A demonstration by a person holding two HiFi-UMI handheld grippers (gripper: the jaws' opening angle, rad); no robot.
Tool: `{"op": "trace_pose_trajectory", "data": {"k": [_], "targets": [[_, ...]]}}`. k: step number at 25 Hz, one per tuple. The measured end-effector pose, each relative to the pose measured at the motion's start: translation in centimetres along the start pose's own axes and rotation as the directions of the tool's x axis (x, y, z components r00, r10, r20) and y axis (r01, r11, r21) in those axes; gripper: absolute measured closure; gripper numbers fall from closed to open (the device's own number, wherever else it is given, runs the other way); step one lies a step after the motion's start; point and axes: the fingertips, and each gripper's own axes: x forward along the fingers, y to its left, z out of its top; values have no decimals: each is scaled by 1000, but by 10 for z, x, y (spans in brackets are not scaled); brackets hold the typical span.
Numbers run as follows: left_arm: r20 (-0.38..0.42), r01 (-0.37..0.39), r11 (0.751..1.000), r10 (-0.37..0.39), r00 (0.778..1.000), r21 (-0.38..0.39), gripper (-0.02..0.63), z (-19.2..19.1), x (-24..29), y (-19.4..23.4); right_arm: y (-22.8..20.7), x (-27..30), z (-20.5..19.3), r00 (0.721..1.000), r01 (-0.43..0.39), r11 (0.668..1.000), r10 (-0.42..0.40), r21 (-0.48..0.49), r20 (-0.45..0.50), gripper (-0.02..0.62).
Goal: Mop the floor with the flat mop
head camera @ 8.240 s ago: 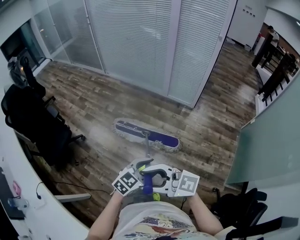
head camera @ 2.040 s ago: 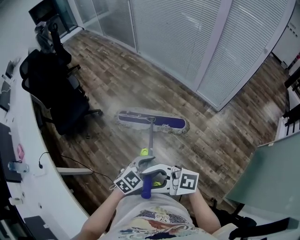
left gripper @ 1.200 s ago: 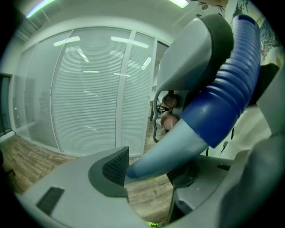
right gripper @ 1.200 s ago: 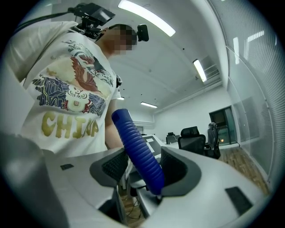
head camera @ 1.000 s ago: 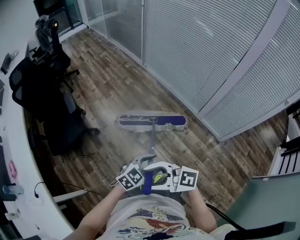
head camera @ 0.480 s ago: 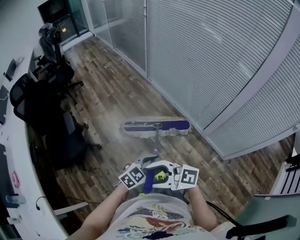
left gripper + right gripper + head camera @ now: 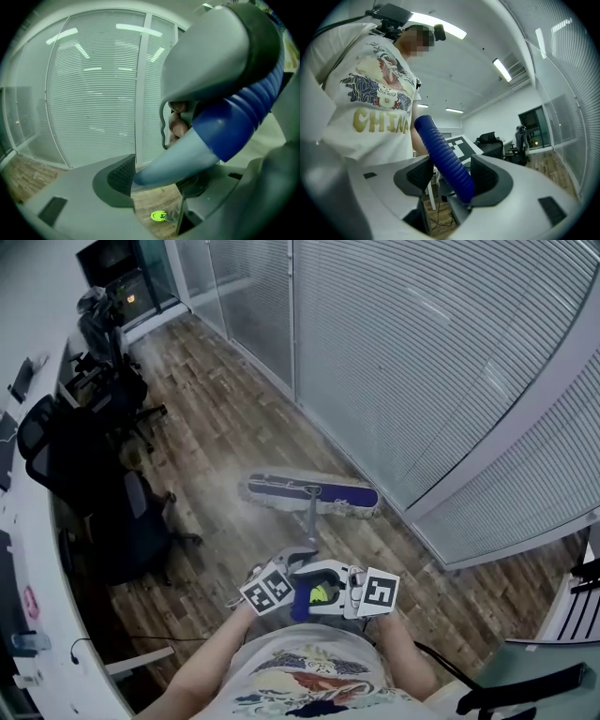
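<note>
The flat mop's purple head [image 7: 310,495] with its white fringe lies on the wood floor close to the glass wall. Its pale handle [image 7: 307,526] runs back to a blue ribbed grip [image 7: 300,602] in front of my body. My left gripper [image 7: 298,564] is shut on the handle just below the grip, and in the left gripper view the handle [image 7: 173,157] crosses between the jaws of the left gripper [image 7: 159,183]. My right gripper [image 7: 310,595] is shut on the blue grip [image 7: 445,164], which sits between the dark pads [image 7: 419,176] of the right gripper [image 7: 452,180].
A glass partition with blinds [image 7: 422,362] runs along the right, just past the mop head. Black office chairs [image 7: 89,474] stand at the left beside a curved white desk [image 7: 28,559]. A green sticker [image 7: 158,215] shows below the handle.
The mop head has slid along the floor nearer to the glass wall and tilted, its right end lower in the picture. Both grippers have kept their hold on the handle.
</note>
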Motion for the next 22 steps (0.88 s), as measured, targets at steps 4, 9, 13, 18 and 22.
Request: {"op": "trace_pose_trajectory", "data": {"k": [4, 9, 13, 18, 22], "targets": [[9, -11, 1000, 11, 1000, -2, 397, -5, -9, -13, 15, 8, -2, 999, -8, 1000, 9, 16, -31, 360], [18, -8, 1000, 8, 1000, 5, 397, -32, -40, -54, 63, 44, -11, 998, -17, 1000, 18, 7, -61, 360], [13, -10, 1000, 10, 1000, 12, 397, -63, -70, -98, 113, 77, -23, 996, -21, 1000, 21, 4, -87, 360], [28, -13, 1000, 12, 1000, 8, 397, -100, -115, -157, 182, 126, -38, 994, -30, 1000, 30, 4, -108, 360], [36, -23, 999, 24, 999, -32, 397, -118, -148, -199, 228, 156, -35, 995, -42, 999, 44, 21, -94, 360]]}}
